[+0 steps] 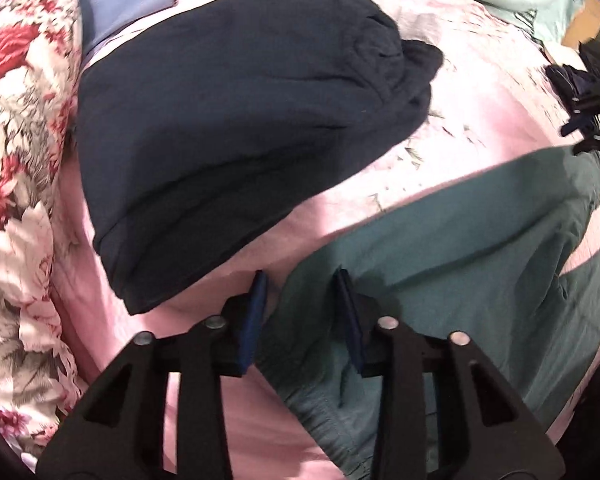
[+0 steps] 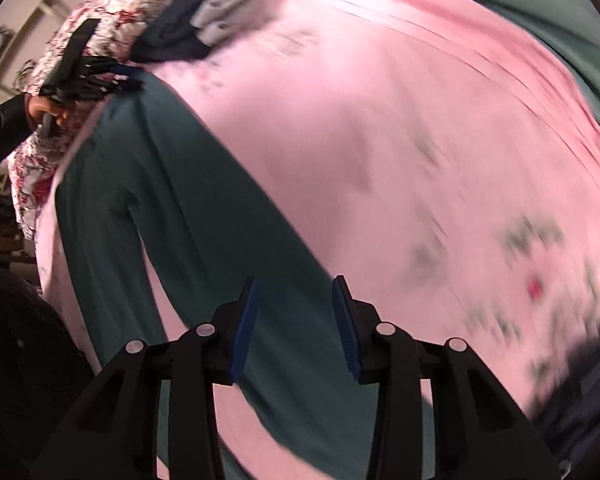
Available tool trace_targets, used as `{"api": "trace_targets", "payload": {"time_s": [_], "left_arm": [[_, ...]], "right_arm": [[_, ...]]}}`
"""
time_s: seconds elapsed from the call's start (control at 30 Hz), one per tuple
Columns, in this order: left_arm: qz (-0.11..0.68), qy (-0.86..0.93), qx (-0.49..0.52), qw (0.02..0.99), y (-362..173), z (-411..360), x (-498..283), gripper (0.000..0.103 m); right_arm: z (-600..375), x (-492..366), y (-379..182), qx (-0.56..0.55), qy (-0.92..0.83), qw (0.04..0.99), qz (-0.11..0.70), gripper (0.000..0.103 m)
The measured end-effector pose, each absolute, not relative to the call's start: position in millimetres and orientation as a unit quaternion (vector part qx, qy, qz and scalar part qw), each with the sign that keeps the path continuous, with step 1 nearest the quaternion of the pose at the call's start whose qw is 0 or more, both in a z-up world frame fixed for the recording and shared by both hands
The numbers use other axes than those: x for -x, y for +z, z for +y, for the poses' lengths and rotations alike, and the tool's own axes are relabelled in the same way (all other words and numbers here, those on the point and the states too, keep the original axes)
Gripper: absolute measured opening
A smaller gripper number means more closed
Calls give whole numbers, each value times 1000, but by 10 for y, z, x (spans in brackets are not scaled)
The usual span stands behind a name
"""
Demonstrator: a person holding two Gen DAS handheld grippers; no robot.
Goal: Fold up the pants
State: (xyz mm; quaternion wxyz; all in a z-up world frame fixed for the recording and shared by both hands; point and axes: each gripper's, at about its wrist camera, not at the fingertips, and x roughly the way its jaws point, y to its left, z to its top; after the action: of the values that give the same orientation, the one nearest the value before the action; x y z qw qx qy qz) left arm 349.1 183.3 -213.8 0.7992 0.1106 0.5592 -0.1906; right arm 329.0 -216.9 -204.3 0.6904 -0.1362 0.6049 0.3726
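Teal pants [image 1: 460, 248] lie spread flat on a pink bedsheet [image 1: 480, 112]. My left gripper [image 1: 300, 276] points down at their elastic waistband corner. That corner lies between the blue pads, which stand apart, the left one over bare sheet. In the right wrist view, which is blurred, the pants [image 2: 172, 208] run away from the camera. My right gripper [image 2: 297, 280] hovers open over one teal leg with nothing clamped. Each gripper shows small in the other's view: the right gripper [image 1: 576, 132] at the far right, the left gripper [image 2: 128, 78] at the upper left, held by a hand [image 2: 48, 116].
A folded dark navy garment [image 1: 240, 120] lies on the sheet just beyond the waistband. A floral quilt [image 1: 16, 160] bounds the left side. A small pile of folded clothes [image 2: 204, 28] sits at the far end beside the quilt [image 2: 132, 0].
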Motion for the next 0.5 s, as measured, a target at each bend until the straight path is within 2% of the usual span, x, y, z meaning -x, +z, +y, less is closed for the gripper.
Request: {"api": "trace_targets", "payload": {"time_s": [0.1,0.23,0.3,0.47,0.5], "left_arm": [[554,-199,-127,799,-2129,1750,-3467,20],[549,-207,-144,797,-2141,1681,-3458,18],[551,-212,-137,796,-2132,1651,-3479,13],[546,-218,-148,795,-2086,1607,-3527,7],[543,-218,-151,797,-2066,1594,-3512,7]], "right_arm": [[-1952,-3361,-2178,168,374,678,610,32],[-1740,-3265,-2319,243,368,661,608,27],[-1699,-3232,-2324,261,367,661,600,24],[-1688,-3305,-2322,260,350,663,609,2],[-1695,-3312,-2307,253,350,662,613,2]]}}
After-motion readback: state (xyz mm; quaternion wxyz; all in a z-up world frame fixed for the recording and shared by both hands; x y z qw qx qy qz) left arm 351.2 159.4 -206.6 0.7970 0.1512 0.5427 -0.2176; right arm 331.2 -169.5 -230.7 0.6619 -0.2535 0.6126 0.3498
